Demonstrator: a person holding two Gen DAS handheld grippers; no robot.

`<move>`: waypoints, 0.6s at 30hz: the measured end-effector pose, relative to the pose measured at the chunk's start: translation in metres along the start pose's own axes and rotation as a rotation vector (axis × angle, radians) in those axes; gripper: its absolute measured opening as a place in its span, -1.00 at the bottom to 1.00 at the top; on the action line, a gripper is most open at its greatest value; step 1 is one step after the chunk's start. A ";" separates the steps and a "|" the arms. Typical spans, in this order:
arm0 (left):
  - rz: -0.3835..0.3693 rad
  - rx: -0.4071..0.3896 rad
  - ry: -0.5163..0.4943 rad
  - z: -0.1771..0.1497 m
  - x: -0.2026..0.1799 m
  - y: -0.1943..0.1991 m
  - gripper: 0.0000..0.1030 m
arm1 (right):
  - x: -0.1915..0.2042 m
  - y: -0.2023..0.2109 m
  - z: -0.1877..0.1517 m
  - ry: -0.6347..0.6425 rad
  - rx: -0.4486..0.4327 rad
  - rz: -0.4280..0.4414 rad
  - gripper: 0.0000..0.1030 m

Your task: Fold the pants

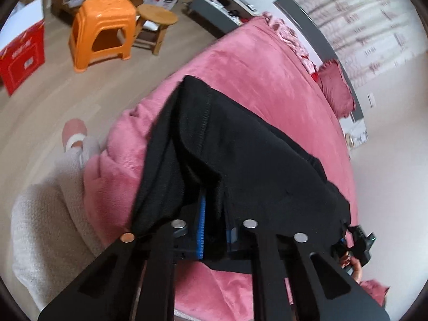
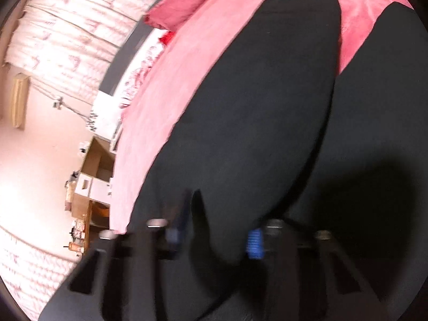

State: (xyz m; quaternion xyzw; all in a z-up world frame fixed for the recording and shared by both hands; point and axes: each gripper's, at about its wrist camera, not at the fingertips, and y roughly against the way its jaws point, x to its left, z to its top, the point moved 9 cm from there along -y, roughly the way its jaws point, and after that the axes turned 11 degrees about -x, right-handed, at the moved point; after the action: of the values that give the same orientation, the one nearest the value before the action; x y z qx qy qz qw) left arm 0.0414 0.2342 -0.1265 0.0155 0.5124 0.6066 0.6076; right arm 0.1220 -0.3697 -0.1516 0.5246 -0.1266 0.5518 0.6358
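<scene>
Setting: black pants (image 1: pixel 240 144) lie on a bed with a pink blanket (image 1: pixel 254 61), reaching from the near edge toward the far side; both legs show in the right wrist view with a strip of blanket between them.
Left gripper (image 1: pixel 214 232): pressed together on a bunched fold of the pants at the near edge; a ribbed blue pad (image 1: pixel 201 230) shows beside the cloth.
Right gripper (image 2: pixel 214 236): its picture is blurred; the blue pads appear to pinch a ridge of the black cloth, jaws nearly together.
Person: a pale knitted sleeve or leg (image 1: pixel 48 219) and a pink slipper (image 1: pixel 75 131) at the near left, beside the bed.
Floor clutter: an orange stool (image 1: pixel 104 29) and a small wooden stool (image 1: pixel 157 18), far left, well apart from the bed.
Risk, slipping: the pinches look shallow, so lifting may drop a layer.
Risk, uneven fold: gathered cloth could crease or skew.
Risk, dragging: the soft blanket may bunch under the pants.
</scene>
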 end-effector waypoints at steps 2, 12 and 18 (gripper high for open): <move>-0.002 -0.011 -0.003 0.006 -0.001 0.004 -0.88 | 0.007 0.012 0.011 0.019 -0.007 0.022 -0.85; -0.084 -0.140 0.038 0.053 -0.008 0.056 -0.90 | 0.035 0.100 -0.003 0.162 -0.031 0.081 -0.86; 0.095 -0.043 -0.093 0.014 0.028 0.023 -0.90 | -0.039 0.085 -0.051 0.098 0.056 -0.043 -0.86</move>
State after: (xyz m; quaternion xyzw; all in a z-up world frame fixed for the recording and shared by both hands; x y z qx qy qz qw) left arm 0.0262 0.2699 -0.1225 0.0549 0.4691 0.6442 0.6017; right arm 0.0161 -0.3643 -0.1565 0.5169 -0.0687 0.5665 0.6381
